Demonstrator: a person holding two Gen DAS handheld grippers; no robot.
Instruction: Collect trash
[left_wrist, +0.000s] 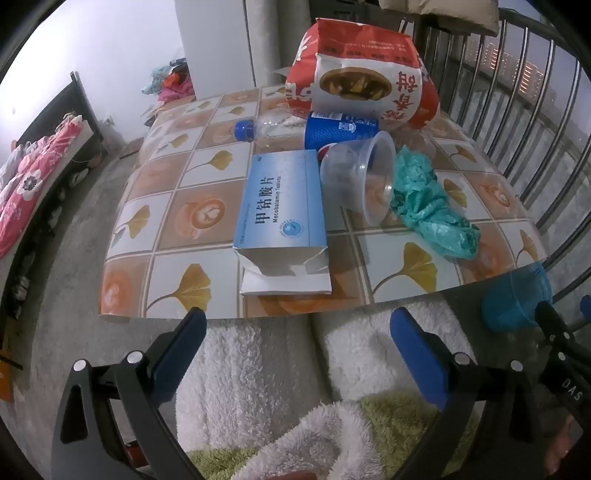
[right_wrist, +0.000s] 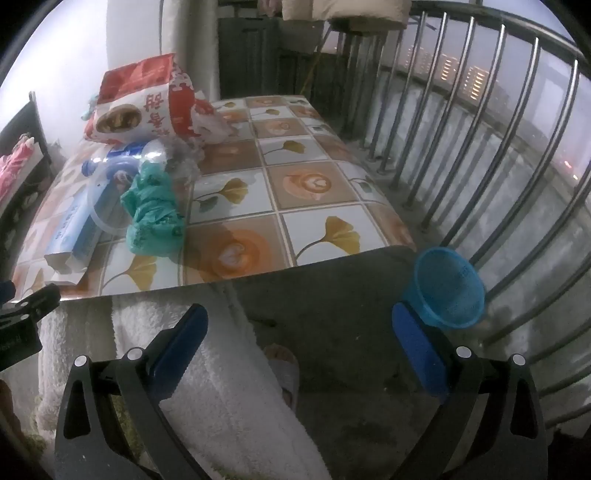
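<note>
- While both grippers hang short of the near edge, the table (left_wrist: 166, 236) with its leaf-and-coffee patterned cover fills the upper half of each wrist view, a metal railing (right_wrist: 480, 147) running along its far and right sides.
- The red snack bag (left_wrist: 362, 74) stands at twelve o'clock in the left wrist view, the biggest piece of trash, at the back of the pile.
- The light blue medicine box (left_wrist: 282, 206) lies at the centre of that view, its opened flap end toward the near table edge.
- The clear plastic bottle (left_wrist: 295, 127) with a blue cap lies on its side between bag and box.
- The clear plastic tub (left_wrist: 360, 173) lies tipped over just right of the box, touching the crumpled green plastic bag (left_wrist: 428, 206) at three o'clock of it.
- The blue bin (right_wrist: 447, 291) sits on the floor at four o'clock in the right wrist view, off the table.
- The left gripper (left_wrist: 297, 332) has its fingers spread wide, nothing between them.
- The right gripper (right_wrist: 299, 328) is likewise spread and empty.
</note>
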